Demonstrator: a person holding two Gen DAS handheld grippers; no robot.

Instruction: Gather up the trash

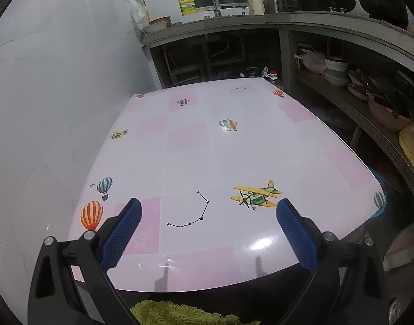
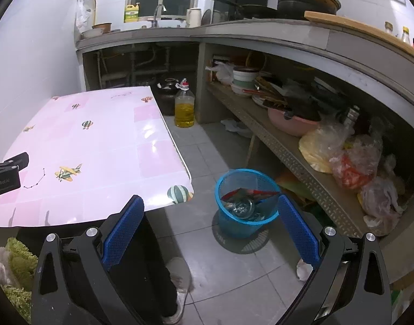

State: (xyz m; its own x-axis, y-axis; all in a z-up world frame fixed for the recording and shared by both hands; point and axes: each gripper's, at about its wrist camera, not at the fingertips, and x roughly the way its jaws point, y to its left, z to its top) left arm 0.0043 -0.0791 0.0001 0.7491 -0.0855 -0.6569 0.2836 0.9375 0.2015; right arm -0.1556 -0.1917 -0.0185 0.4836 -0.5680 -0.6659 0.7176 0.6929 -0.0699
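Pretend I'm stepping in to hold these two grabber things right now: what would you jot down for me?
Left gripper: open, holding nothing, hovering over the pink table.
Right gripper: open, holding nothing, off the table's edge, pointing toward the blue trash basket on the floor.
Trash: the basket already holds a red wrapper and a clear, shiny item.
Done: no loose trash shows on the visible part of the tabletop.
Left: a crumpled white scrap lies on the floor close to the right gripper; it may be trash worth picking up. Check it, and any spots outside these views.
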